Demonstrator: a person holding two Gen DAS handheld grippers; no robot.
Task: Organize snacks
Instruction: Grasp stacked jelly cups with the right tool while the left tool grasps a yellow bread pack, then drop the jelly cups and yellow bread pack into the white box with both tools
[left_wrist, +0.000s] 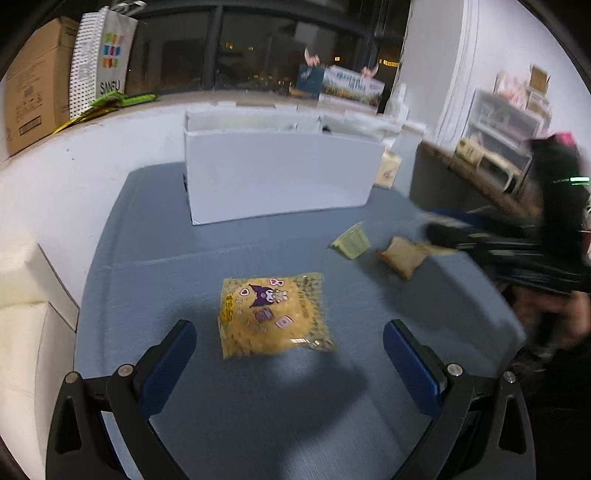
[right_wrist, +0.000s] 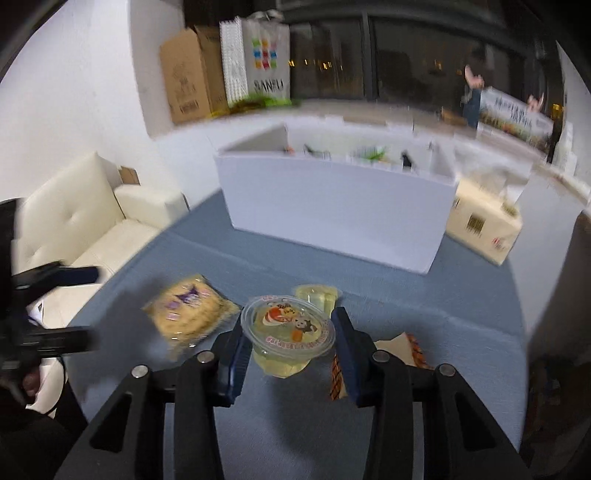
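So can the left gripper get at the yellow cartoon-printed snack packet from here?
Probably yes: the left gripper is open, and the yellow cartoon-printed snack packet lies flat on the blue cloth ahead of its jaws, nothing between.

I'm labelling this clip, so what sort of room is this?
Probably a living room or lounge used partly for storage: a cream tufted leather sofa beside the blue-grey cloth-covered table, brown cardboard cartons stacked on the sill, and a large dark night-time window.

The white paper bag (left_wrist: 107, 59) by the window reads "SANFU"; other print is illegible.
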